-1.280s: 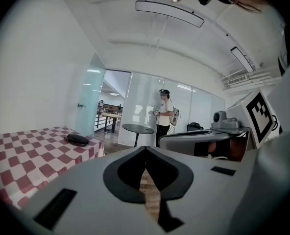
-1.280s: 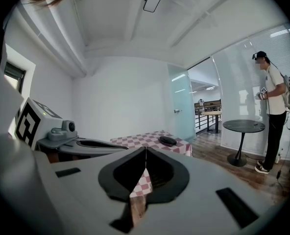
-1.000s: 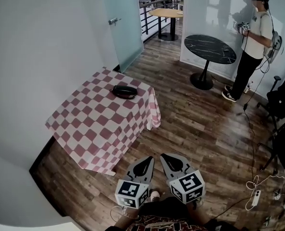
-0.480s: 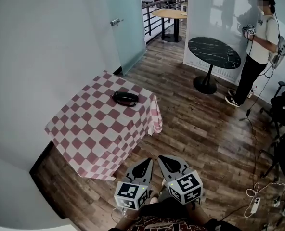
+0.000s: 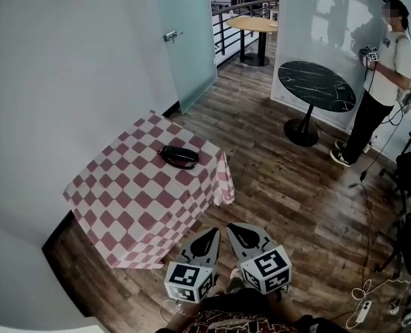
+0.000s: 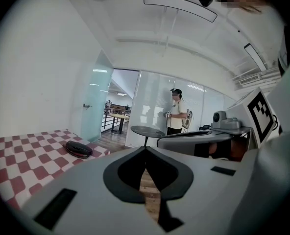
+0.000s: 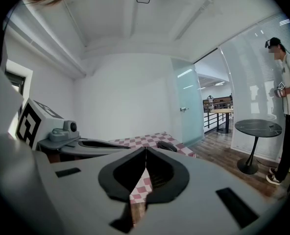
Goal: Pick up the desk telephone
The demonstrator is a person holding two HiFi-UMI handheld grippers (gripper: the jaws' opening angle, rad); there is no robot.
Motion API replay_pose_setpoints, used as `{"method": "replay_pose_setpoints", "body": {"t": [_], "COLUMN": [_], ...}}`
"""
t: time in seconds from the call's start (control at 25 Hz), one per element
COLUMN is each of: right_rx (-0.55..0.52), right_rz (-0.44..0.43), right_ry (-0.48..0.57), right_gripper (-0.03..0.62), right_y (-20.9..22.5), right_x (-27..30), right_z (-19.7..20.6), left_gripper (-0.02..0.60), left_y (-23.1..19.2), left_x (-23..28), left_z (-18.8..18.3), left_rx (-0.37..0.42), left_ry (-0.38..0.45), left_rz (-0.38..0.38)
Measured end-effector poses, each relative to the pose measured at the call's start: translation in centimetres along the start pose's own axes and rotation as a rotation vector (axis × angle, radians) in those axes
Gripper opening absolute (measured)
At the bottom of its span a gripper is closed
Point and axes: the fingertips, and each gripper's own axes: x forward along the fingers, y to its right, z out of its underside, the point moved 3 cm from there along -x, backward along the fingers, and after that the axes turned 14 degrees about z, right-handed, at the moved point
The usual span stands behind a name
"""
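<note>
Head view: desk telephone (image 5: 179, 156) lies near table's (image 5: 122, 193) edge.

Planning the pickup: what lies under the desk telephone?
The desk telephone sits on a red-and-white checkered cloth. The cloth drapes down the sides, hiding whatever supports it underneath.

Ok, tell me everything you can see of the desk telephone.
The desk telephone is a low, dark, slightly glossy unit, long and rounded, seemingly with its handset resting on top. Buttons and cord are too small to tell. It lies flat on the red-and-white checked cloth that covers the table, towards the far right edge in the head view. Only the cloth touches it.
</note>
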Motion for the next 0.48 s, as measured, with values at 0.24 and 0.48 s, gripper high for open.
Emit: {"method": "replay_pose_setpoints", "body": {"t": [0.24,0.48], "right_rx": [-0.007,-0.016], "right_rz": [-0.037,-0.074], "right_ry": [-0.007,-0.012], "right_gripper": [0.018,0.018], "right_y": [2.4,3.9], "right_x": [1.7,3.0], "right_z": [-0.4,-0.3], "left_gripper": [0.006,0.006], "left_y": [-1.1,-1.8], "left_x": [2.5,4.0], "left_z": [-0.8,-0.8], "left_rx": [-0.012,-0.021], "left_ry": [0.012,0.044], "left_rz": [-0.041,-0.071]}}
